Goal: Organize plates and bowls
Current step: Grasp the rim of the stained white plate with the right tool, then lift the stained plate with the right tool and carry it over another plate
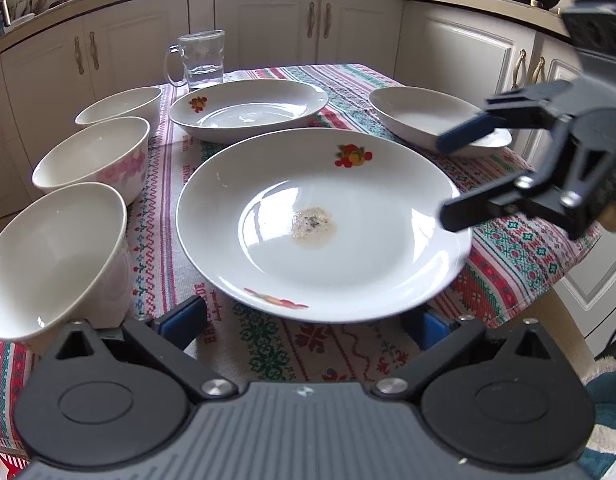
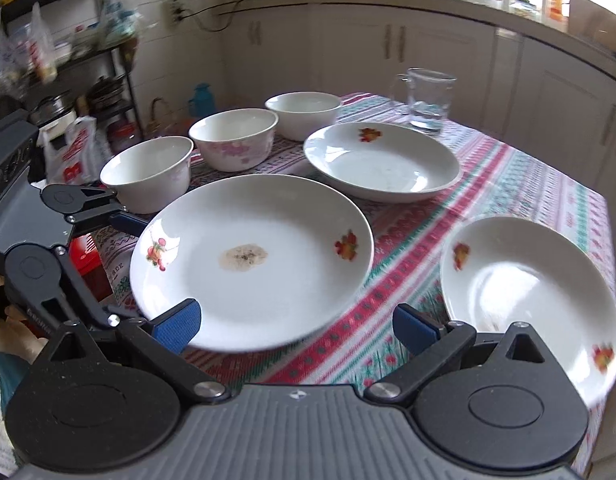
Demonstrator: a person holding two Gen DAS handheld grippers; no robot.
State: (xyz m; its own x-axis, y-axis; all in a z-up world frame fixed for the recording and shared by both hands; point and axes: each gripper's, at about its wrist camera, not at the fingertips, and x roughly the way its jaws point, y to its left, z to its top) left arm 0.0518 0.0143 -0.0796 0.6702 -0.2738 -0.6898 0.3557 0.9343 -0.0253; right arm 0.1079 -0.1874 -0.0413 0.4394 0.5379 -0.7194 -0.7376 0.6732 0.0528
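Observation:
A large white plate (image 1: 324,240) with fruit motifs and a brown stain lies mid-table on the striped cloth (image 1: 268,344); it shows again (image 2: 252,256) in the right wrist view. My left gripper (image 1: 302,324) stands wide open at its near rim, pads clear of it. My right gripper (image 2: 296,326) is open too, its left pad at this plate's edge; from the left view it (image 1: 456,176) sits at the plate's right rim. Two more deep plates (image 2: 382,164) (image 2: 532,292) and three bowls (image 2: 148,172) (image 2: 234,136) (image 2: 304,114) surround it.
A glass mug (image 1: 200,60) with a little water stands at the far end of the table. The bowls line the table's left edge in the left wrist view. White kitchen cabinets (image 1: 268,24) run behind. A red crate (image 2: 88,256) sits on the floor.

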